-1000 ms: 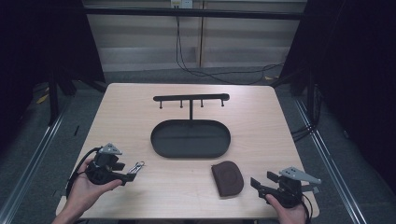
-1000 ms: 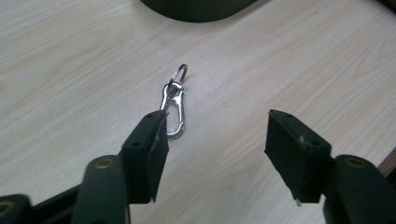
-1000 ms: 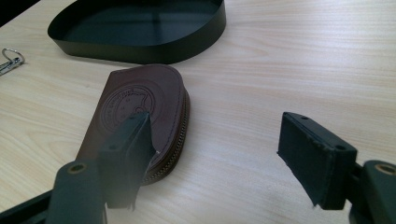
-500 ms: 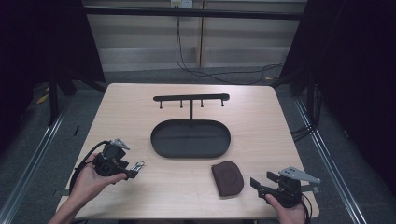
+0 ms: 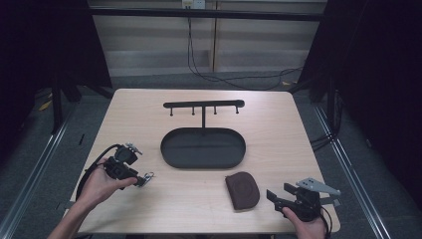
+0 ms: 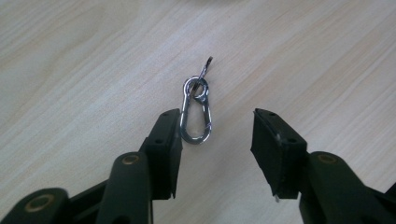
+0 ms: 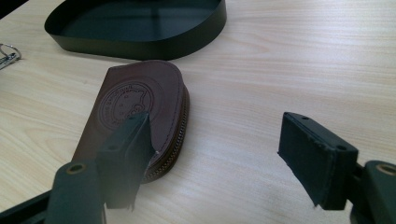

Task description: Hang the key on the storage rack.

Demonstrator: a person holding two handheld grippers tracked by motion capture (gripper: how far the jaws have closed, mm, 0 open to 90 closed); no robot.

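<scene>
The small silver metal carabiner clip (image 6: pixel 196 113) lies on the light wooden worktop (image 5: pixel 278 124), lower left of the high view. The left gripper (image 6: pixel 217 140) has just been closing; its jaws are still apart. The clip lies between them, beside the left jaw, its long axis pointing away.

1. Bare table (image 5: pixel 149 119) lay open left, right and behind the tray (image 5: pixel 203 160).
2. The rack (image 5: pixel 203 104) stood as an obstacle directly behind it.
3. The pouch (image 5: pixel 242 189) blocked the front right.
</scene>
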